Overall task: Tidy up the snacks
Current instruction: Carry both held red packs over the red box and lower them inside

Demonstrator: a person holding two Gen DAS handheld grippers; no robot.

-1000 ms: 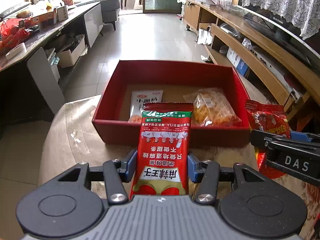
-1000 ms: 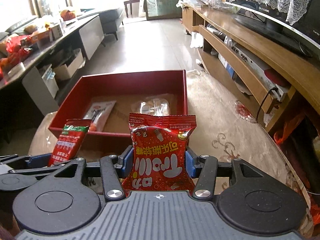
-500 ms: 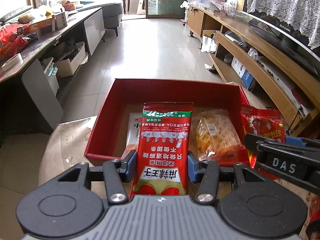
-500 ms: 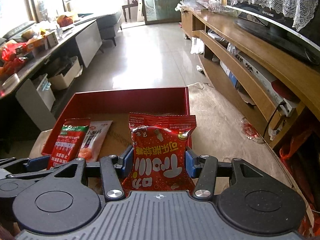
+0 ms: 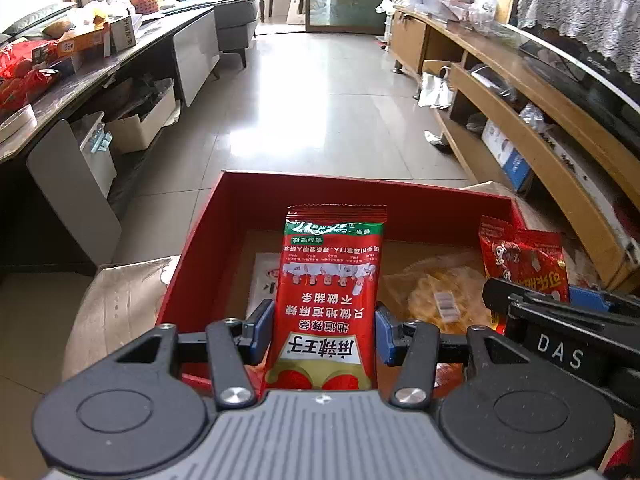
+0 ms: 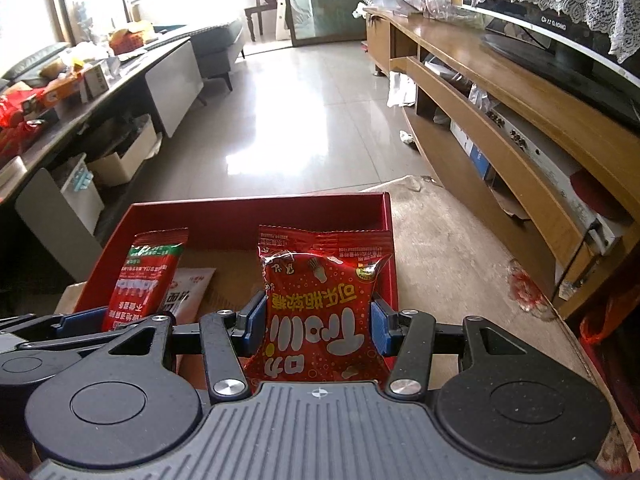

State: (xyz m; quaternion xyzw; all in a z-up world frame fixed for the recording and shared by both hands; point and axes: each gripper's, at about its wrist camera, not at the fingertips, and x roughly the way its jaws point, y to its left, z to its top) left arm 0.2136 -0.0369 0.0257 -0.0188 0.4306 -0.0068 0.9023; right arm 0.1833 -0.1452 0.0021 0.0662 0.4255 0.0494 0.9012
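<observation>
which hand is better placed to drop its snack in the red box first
Left, by a little. The left gripper holds its red-green packet over the middle of the box. The right gripper holds its red bag near the box's right wall.

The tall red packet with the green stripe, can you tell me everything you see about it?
The tall red packet is a slim, shiny plastic snack pouch with a crimped top edge, a green band beneath it and white printed characters that appear upside down. It stands upright, pinched at both sides by the blue pads of the left tongs, which are shut on it. It hangs over the red box. Whether it touches anything else is unclear.
</observation>
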